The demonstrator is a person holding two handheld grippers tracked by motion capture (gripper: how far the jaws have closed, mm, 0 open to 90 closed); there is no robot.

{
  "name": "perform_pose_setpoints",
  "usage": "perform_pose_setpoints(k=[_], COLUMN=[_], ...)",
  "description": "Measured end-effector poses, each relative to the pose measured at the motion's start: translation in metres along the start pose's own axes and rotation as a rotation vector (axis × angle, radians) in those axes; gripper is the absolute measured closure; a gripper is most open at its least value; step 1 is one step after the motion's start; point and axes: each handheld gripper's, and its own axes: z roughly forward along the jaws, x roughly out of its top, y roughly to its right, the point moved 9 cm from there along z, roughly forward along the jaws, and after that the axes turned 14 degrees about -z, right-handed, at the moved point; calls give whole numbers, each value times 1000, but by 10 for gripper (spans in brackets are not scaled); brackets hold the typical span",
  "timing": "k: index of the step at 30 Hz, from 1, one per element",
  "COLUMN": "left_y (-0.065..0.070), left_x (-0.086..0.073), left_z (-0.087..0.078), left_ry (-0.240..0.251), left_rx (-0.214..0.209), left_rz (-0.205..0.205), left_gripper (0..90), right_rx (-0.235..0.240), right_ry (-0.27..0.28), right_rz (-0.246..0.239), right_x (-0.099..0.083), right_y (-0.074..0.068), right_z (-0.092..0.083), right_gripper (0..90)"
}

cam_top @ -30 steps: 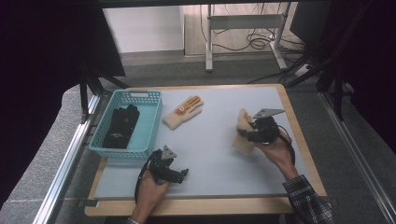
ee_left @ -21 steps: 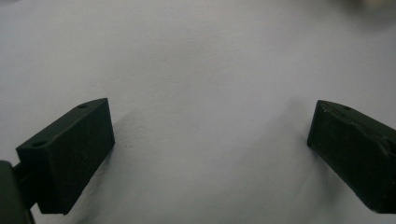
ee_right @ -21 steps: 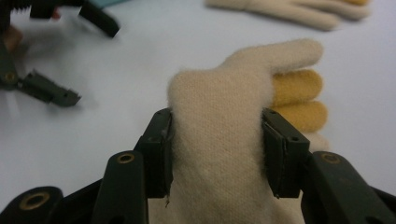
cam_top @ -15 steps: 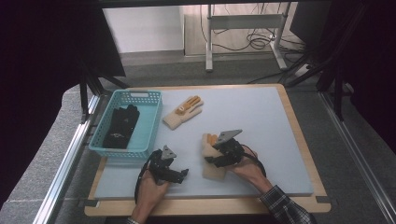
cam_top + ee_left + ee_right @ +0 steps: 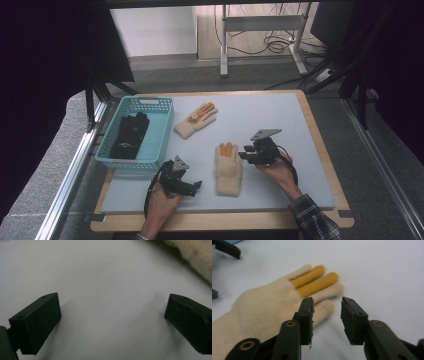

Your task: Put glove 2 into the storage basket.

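A cream knitted glove with two orange fingers (image 5: 228, 169) (image 5: 267, 305) lies flat on the pale mat, fingertips pointing away from the person. My right gripper (image 5: 246, 155) (image 5: 327, 302) hovers just to its right, by the thumb, open; its jaws have just been closing and nothing is between them. My left gripper (image 5: 194, 186) (image 5: 112, 300) rests low over the mat left of the glove, jaws wide open and empty. The glove's fuzzy edge (image 5: 192, 257) appears at the top right of the left gripper view.
A second cream glove with orange fingers (image 5: 196, 121) lies farther back, beside a turquoise basket (image 5: 150, 102) holding a black glove (image 5: 129, 135). The mat (image 5: 285, 120) sits on a wooden-edged table. A metal rail runs along the left.
The right gripper carried the cream glove from the right side toward the front middle, lowered it flat on the mat and let go. The left gripper stayed put.
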Motion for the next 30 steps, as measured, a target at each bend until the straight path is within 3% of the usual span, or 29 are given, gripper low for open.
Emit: perform_pose_setpoints(k=[5,10,14,19,25,30], left_y=[0,0,0,-1,0,0], left_x=[0,0,0,0,0,0], left_z=[0,0,0,0,0,0], left_ry=[-1,-3,-4,-6,-4,-6], left_rx=[0,0,1,1,1,0], left_rz=[0,4,3,5,1,3], left_gripper=[9,8,8,9,8,9], right_rx=[-3,2,13,17,14,9], right_ry=[5,37,59,67,54,38], right_rz=[28,51,70,54,28,21], right_x=[0,13,29,54,82,98], right_y=[7,12,15,18,23,26], right_z=[3,14,30,51,79,107], right_gripper=[659,660,660,671,715,687])
